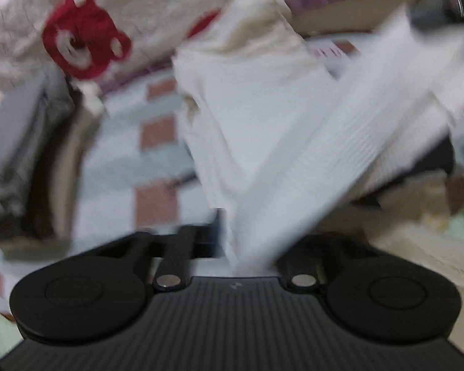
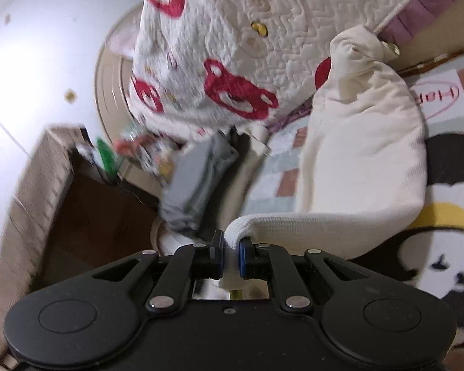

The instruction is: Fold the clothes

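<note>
Gripping the cream garment [image 2: 365, 167] by its ribbed hem, our right gripper [image 2: 231, 255] lifts it over the patchwork blanket [image 2: 281, 160]. Our left gripper [image 1: 247, 247] pinches the same cloth (blurred). A cardboard box [image 2: 37, 185] at the blanket's left edge looks empty inside. Pink writing on the blanket is unreadable.

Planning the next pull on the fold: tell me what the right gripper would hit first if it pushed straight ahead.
Probably the cream garment the right gripper already pinches, since it bunches straight ahead; behind it sits the bear-print quilt, though depth is hard to judge.
</note>
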Demonstrator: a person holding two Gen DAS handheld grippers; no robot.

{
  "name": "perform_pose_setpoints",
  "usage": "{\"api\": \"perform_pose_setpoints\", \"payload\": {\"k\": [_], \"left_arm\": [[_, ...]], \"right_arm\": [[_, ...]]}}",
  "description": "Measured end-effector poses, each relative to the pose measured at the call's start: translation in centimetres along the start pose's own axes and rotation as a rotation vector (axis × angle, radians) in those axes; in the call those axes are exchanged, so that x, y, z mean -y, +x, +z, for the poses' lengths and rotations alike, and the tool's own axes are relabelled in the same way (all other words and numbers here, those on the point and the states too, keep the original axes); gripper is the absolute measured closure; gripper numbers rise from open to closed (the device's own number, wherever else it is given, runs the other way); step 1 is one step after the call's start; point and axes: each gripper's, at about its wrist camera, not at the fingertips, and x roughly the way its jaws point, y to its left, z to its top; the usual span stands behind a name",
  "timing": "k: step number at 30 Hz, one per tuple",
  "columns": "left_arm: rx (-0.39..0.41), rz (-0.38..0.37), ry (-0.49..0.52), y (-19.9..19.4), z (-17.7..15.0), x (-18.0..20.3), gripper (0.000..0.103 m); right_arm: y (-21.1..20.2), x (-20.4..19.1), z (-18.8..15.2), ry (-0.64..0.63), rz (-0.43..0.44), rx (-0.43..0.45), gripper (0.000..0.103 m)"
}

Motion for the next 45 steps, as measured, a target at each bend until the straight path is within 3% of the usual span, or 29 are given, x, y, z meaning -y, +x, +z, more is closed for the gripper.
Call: {"api": "perform_pose_setpoints", "payload": {"k": [4, 6, 9, 12, 15, 17, 19, 23, 25, 28, 31, 36, 37, 41, 45], "left_arm": [[0.073, 0.008, 0.207, 1.0, 5.1, 0.8, 0.095], [0.064, -0.011, 0.269, 2.9, 7.3, 0.4, 0.095], [0.035, -0.084, 0.256, 7.5, 10.1, -0.9, 0.094], [-0.013, -0.102, 0.232, 12.1, 11.4, -1.2, 0.096], [-0.043, -0.120, 0.190, 15.4, 12.4, -1.4, 0.098], [-0.052, -0.122, 0.174, 17.0, 12.8, -1.8, 0.098], [-0.042, -0.109, 0.162, 18.2, 13.2, -2.5, 0.087], [0.056, -0.161, 0.054, 17.9, 13.7, -5.5, 0.066], [0.123, -0.203, -0.031, 17.2, 13.6, -7.5, 0.045], [0.203, -0.233, -0.169, 16.3, 12.9, -10.2, 0.037], [0.209, -0.253, -0.357, 16.8, 12.9, -13.0, 0.035], [0.197, -0.359, -0.447, 17.9, 13.5, -14.8, 0.034], [0.201, -0.383, -0.469, 17.8, 13.4, -15.2, 0.034], [0.262, -0.361, -0.553, 15.7, 11.8, -16.9, 0.034], [0.299, -0.401, -0.704, 12.8, 6.9, -18.1, 0.026]], "right_arm": [[0.3, 0.6, 2.2, -0.051, -0.134, -0.051, 0.091], [0.4, 1.6, 4.0, -0.039, -0.191, -0.056, 0.091], [1.5, 4.5, 6.9, 0.009, -0.269, -0.062, 0.090], [3.4, 8.5, 8.7, 0.073, -0.305, -0.020, 0.088], [5.8, 10.9, 8.6, 0.117, -0.305, 0.030, 0.090], [7.1, 10.7, 8.6, 0.058, -0.326, 0.024, 0.086], [7.7, 11.3, 9.1, 0.038, -0.334, 0.030, 0.085], [7.2, 14.7, 10.7, 0.106, -0.366, 0.018, 0.082], [6.6, 15.7, 11.0, 0.120, -0.366, 0.007, 0.082], [4.9, 16.7, 11.1, 0.152, -0.340, 0.052, 0.072], [3.6, 17.2, 11.7, 0.170, -0.329, 0.107, 0.072], [3.0, 16.2, 12.6, 0.142, -0.296, 0.162, 0.072], [3.2, 15.9, 12.0, 0.130, -0.282, 0.151, 0.072], [5.3, 15.0, 8.5, 0.048, -0.278, 0.043, 0.071], [6.5, 15.0, 5.7, 0.004, -0.277, -0.025, 0.071]]}}
